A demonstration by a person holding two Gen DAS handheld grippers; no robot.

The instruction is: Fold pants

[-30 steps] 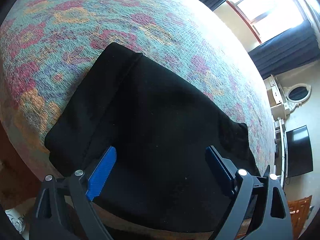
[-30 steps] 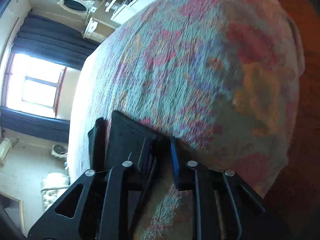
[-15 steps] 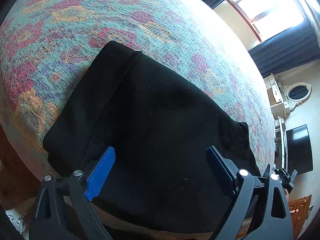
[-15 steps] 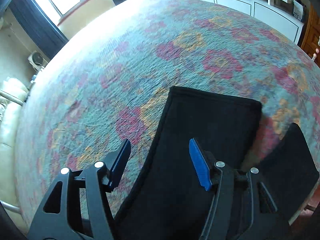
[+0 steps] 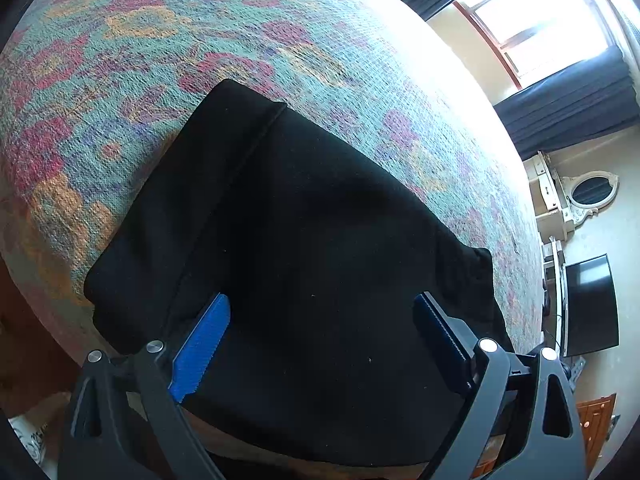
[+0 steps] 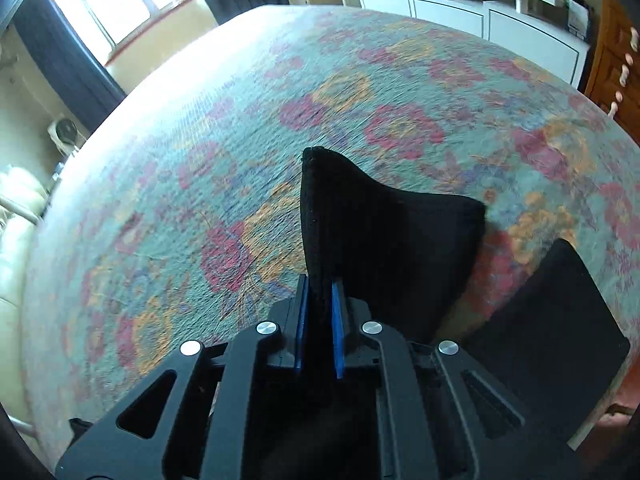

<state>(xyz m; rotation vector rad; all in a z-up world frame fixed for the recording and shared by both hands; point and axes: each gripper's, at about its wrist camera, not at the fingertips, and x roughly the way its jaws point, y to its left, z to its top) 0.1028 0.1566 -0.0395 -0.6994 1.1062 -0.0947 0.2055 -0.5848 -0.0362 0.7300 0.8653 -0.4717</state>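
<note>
On bedspread (image 6: 168, 216) | pants (image 6: 384, 236) — lengthwise away | right tongs (image 6: 319, 320) pinching hem | left tongs (image 5: 320, 344) — spread

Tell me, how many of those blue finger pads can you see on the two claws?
4. Left gripper: two pads standing wide apart over the black pants. Right gripper: two pads pinching a raised fold of pants.
</note>
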